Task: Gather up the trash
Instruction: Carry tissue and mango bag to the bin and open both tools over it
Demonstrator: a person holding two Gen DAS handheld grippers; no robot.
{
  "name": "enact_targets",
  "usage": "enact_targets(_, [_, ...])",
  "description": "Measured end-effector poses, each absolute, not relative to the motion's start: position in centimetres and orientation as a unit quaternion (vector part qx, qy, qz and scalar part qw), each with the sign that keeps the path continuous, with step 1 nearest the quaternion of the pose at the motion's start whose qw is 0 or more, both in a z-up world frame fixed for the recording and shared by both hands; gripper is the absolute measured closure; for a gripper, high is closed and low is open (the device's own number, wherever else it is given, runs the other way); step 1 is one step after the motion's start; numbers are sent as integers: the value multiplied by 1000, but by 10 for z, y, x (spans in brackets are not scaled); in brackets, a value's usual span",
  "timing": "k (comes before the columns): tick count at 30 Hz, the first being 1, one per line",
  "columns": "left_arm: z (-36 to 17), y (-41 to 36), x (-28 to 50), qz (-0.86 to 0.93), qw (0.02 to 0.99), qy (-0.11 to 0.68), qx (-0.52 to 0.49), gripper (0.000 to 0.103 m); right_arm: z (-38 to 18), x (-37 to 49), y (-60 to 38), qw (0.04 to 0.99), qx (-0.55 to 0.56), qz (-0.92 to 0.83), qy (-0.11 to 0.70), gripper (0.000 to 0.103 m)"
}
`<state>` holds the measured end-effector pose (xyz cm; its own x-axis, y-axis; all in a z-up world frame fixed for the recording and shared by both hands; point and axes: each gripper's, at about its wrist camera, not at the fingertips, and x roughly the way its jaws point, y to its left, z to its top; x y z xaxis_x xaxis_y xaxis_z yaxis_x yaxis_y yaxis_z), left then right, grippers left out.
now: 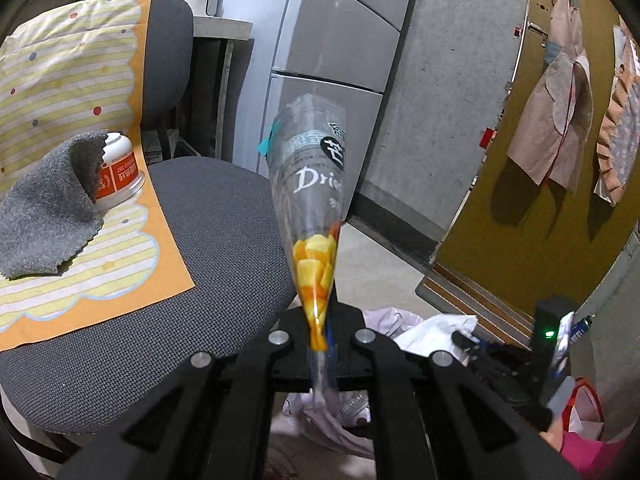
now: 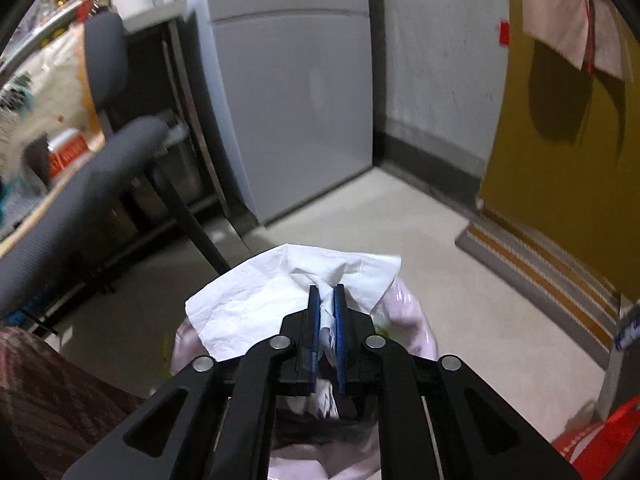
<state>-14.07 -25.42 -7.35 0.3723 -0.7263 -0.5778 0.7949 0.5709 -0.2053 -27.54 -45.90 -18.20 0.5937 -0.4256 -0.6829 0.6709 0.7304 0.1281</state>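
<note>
Two pieces of trash are in our grippers at once, and the risks come from that. Going from the large things to the small: the grey office chair stands at our left, and the pale pink trash bag lies open on the floor under both tools.

Our left gripper is clenched on the narrow bottom end of the snack packet, which stands up long and loose above the jaws. We judge that the slippery film can slide out, or the tall end can tip and miss the bag mouth when we release it.

Our right gripper pinches the white tissue between its blue pads, just above the pink bag. The tissue is light, so it may cling to a pad or drift to the floor beside the bag.

On the packet we can read "Drie", probably "Dried", with yellow fruit pieces printed below it and one Chinese character in a black circle. The orange can on the chair has white writing, too small for us to read.
</note>
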Motion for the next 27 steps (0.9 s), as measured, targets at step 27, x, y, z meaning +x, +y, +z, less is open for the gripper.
enact_targets(27, [-107,-346,-199,-631,677,352,141,95,-47,-331,-478,914,165,-345,136,49])
